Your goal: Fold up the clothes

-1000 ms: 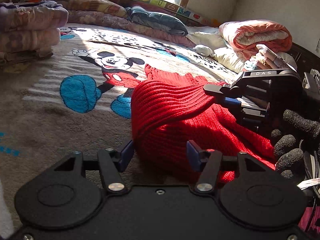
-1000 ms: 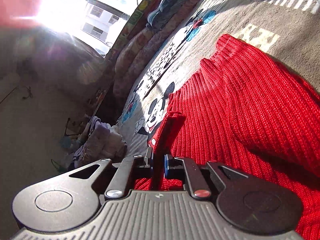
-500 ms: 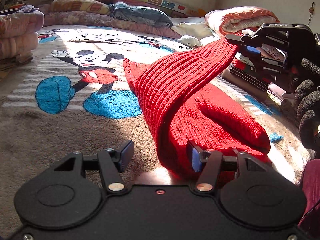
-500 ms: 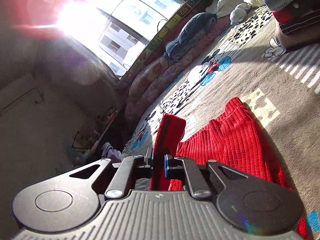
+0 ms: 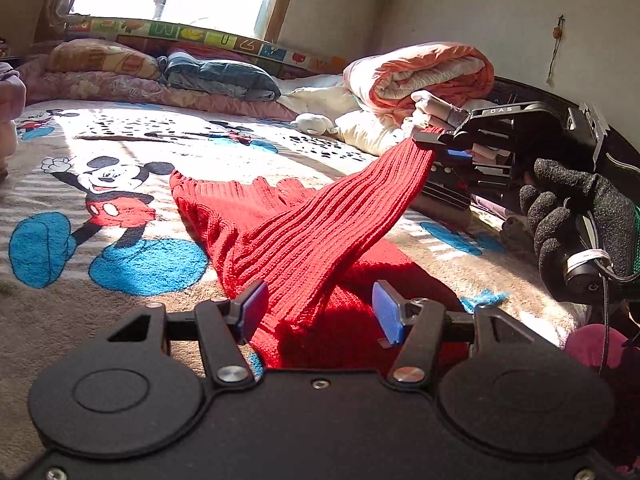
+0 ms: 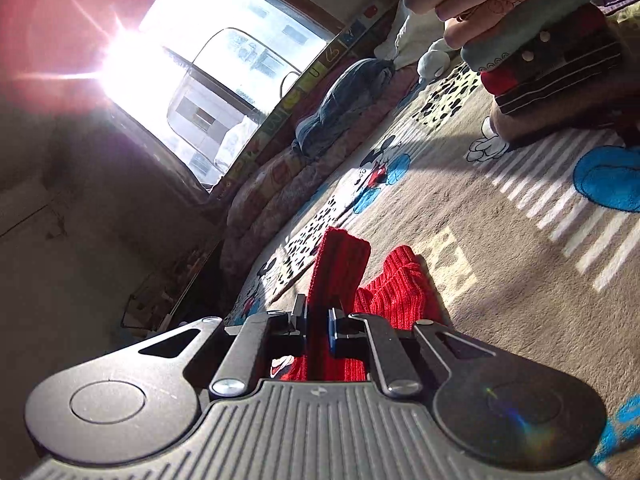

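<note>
Above the cartoon-mouse bed blanket (image 5: 120, 200), the right hand-held gripper (image 5: 434, 142), marked "DAS", pinches a lifted end of the red ribbed knit sweater (image 5: 304, 236); the left hand-held gripper (image 5: 316, 312) sits spread wide around the sweater's near edge.

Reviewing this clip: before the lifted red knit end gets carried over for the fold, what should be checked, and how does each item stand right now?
1. Right hand-held gripper clamped on the red knit sweater: ok.
2. Left hand-held gripper open, sweater's near end between its fingers, ungripped: ok.
3. Lifted end clear of the bed, stretched taut: ok.
4. Rest of the sweater flat on the Mickey Mouse blanket: not ok, bunched.
5. Landing area free of the folded clothes stack: ok.
6. Which sweater part is pinched: cannot tell.
</note>
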